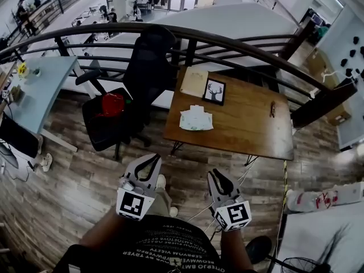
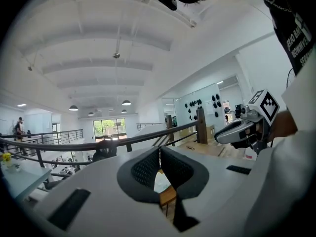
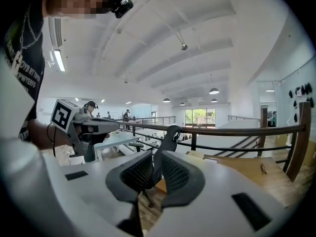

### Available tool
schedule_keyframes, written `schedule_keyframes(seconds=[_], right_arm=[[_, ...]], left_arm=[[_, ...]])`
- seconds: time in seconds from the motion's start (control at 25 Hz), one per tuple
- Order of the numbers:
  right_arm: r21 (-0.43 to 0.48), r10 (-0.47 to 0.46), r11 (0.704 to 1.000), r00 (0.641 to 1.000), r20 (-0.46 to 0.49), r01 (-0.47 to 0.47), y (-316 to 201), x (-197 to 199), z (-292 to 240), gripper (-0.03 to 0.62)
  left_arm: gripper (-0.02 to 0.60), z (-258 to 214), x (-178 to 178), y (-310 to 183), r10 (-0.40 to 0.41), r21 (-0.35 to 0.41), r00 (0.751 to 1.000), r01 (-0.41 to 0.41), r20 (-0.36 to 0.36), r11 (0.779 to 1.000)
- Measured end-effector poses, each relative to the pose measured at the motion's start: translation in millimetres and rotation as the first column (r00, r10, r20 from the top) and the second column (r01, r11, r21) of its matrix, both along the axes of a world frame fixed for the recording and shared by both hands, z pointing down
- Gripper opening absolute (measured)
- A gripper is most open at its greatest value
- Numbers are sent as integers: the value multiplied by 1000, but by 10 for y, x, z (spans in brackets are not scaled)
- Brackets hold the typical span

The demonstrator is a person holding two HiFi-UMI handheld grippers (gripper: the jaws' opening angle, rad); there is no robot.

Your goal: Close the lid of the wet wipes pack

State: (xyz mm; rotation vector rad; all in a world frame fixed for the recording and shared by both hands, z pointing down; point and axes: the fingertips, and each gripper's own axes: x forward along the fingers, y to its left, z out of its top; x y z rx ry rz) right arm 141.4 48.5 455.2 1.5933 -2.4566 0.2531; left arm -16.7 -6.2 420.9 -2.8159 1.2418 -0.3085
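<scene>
The white wet wipes pack (image 1: 196,119) lies near the left end of the wooden table (image 1: 250,129), well ahead of both grippers; its lid is too small to make out. My left gripper (image 1: 153,158) hangs over the plank floor short of the table, its pads meeting at the tips, empty. The left gripper view shows the pack (image 2: 161,181) through the hollow below the left gripper's (image 2: 159,151) touching tips. My right gripper (image 1: 216,174) is held beside it, also short of the table. In the right gripper view the right gripper's (image 3: 157,158) pads stand a narrow slit apart with nothing between them.
On the table also lie a framed deer picture (image 1: 214,91), a brown board (image 1: 194,81) and a small dark pen-like item (image 1: 272,109). A black office chair (image 1: 142,78) with a red object (image 1: 112,104) stands left of the table. A curved railing (image 1: 239,44) runs behind.
</scene>
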Motion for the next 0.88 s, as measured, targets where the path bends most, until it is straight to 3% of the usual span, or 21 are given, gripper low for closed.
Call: schedule_keyframes(seconds=[0.88], right_arm=[[-12,68,998,998,2,-68,-1507,286,-45,41]], left_arm=[[31,-50,546,-1624,132,-10,991,-132,26,991]])
